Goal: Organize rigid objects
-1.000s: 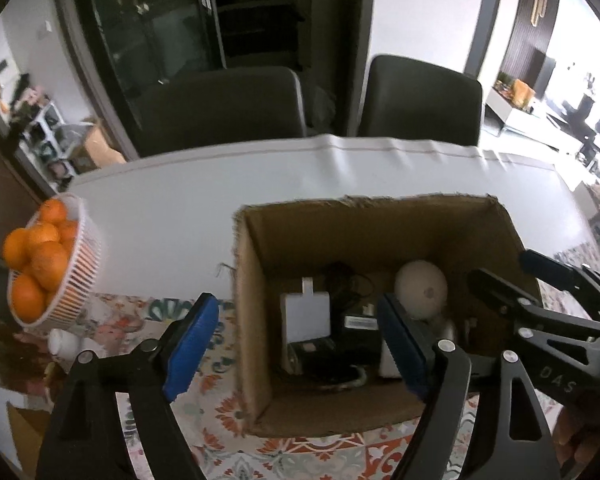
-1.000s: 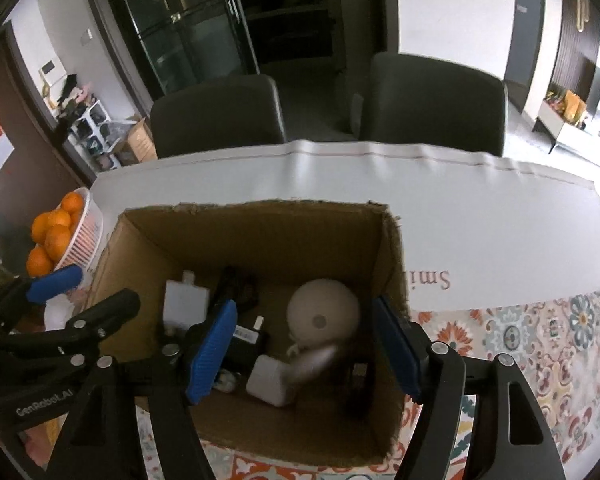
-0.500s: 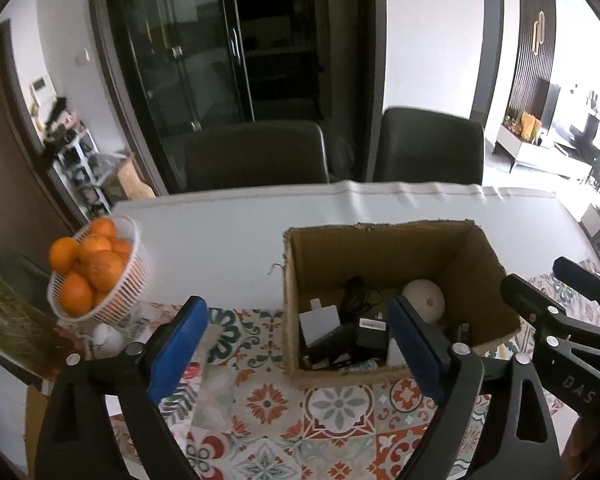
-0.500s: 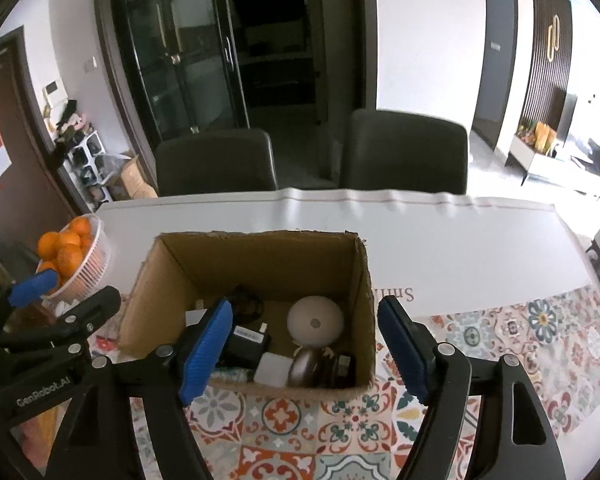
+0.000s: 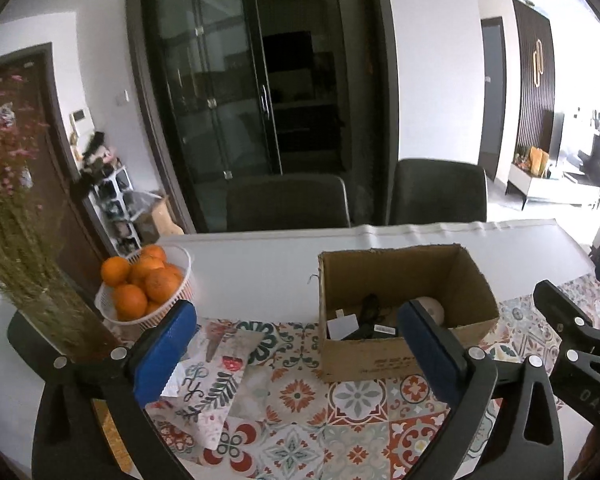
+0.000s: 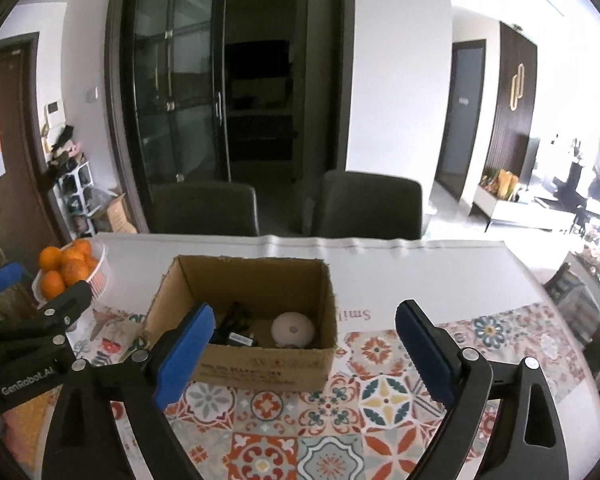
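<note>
- Cardboard was the landmark: the open box (image 6: 256,320) sat on the patterned part of the bench (image 6: 340,420), and the rigid objects lay on its floor, a round white device (image 6: 293,329) toward the box's right wall and a black adapter with its cable (image 6: 236,330) toward the left.
- The left gripper (image 5: 296,354) and the right gripper (image 6: 304,354) both hung short of the box's near wall, one on each side of it. On each the blue fingers (image 6: 184,354) were opening, wide apart, with nothing between them.
- Judged from this, the box looked loaded and both tools free. The step in hand seemed to be a clean pull-back, best done by lifting clear of the near wall so that no finger caught the rim and dragged the box.
- Any further pick called for approaching from above the box, not across its wall.
- A basket of oranges (image 5: 146,288) stood well to the left of the box, just beside the left gripper's path.
- The near wall hid the front of the box's floor. A white flat item (image 5: 342,326) by its left wall was too small to name. Printing on the front wall could not be read, and the bench's near edge was cut off by both tools.
</note>
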The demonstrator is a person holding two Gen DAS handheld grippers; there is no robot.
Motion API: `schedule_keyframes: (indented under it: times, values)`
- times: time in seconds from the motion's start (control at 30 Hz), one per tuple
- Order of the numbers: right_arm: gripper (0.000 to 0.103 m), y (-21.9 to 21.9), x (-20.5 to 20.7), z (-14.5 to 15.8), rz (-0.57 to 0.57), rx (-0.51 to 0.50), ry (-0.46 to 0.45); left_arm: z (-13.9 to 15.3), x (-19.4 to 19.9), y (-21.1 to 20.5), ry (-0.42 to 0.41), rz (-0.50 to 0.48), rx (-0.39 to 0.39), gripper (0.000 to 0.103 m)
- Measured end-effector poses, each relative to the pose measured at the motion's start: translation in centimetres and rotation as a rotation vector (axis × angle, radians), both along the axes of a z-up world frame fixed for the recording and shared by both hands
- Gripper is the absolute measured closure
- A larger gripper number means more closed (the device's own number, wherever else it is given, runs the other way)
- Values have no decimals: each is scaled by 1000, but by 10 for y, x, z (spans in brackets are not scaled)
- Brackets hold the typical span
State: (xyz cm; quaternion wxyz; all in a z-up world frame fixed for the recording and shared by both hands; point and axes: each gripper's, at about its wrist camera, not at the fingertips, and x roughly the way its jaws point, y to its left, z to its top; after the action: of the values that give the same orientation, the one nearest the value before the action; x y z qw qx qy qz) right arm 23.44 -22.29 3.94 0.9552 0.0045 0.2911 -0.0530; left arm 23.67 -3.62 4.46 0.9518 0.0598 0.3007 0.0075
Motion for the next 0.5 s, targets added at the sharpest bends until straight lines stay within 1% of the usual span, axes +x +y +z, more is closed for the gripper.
schedule_keyframes:
  times: [0.1,0.27,0.5]
  values:
    - [8,-1,-17,7,-17,-1,-28,7,-17,0,-30,-3,2,0]
    - [8,-3,-39,15,-16,23,-48,18,-43,1,-67,-19,-8,0]
    - [8,-3,-65,23,-12,41,-71,28,-69,-1,-106,-45,-6,0]
